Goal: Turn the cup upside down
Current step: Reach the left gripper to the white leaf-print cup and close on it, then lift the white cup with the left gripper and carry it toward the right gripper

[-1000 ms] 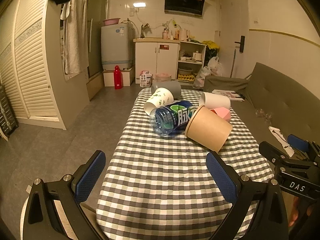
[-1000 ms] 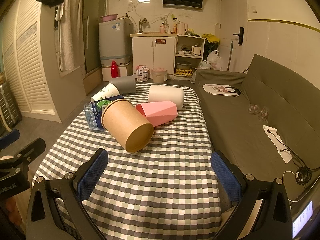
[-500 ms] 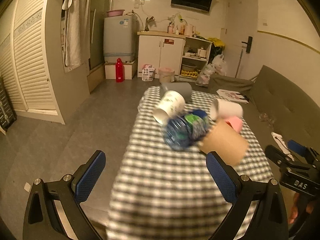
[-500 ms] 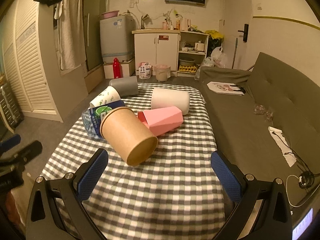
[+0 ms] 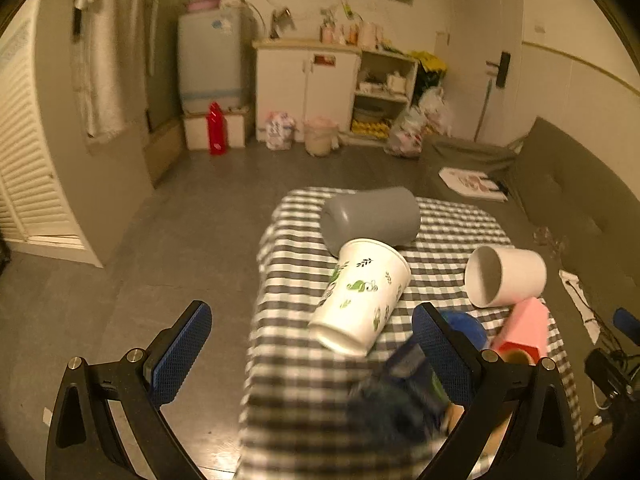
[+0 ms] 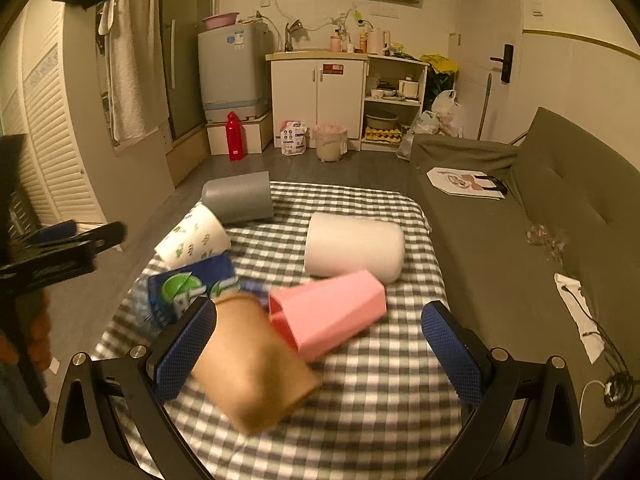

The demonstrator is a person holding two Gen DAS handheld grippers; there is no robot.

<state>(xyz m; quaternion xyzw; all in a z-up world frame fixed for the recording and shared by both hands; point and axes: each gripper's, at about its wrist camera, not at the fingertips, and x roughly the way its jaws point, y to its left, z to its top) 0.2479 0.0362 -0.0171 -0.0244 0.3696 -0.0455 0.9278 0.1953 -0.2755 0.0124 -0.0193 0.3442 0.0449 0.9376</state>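
Observation:
Several cups lie on their sides on a checked table [image 6: 380, 412]. A brown paper cup [image 6: 252, 364] lies nearest my right gripper [image 6: 316, 350], with a pink faceted cup [image 6: 332, 312] and a white cup [image 6: 352, 250] behind it. A leaf-print paper cup [image 5: 362, 300] lies between the fingers of my left gripper [image 5: 312, 352], with a grey cup [image 5: 370, 218] beyond it. The leaf-print cup [image 6: 194, 236] and grey cup [image 6: 238, 202] also show in the right wrist view. Both grippers are open and empty.
A blue-labelled water bottle [image 6: 188, 288] lies among the cups; it is blurred in the left wrist view [image 5: 404, 396]. A grey sofa [image 6: 540, 232] runs along the table's right side. Bare floor [image 5: 160, 248] lies to the left. Cabinets and a washer stand at the far wall.
Both grippers have moved forward over the table toward the cups. The left one has swung so the leaf-print cup now lies between its fingers. The cups have not moved.

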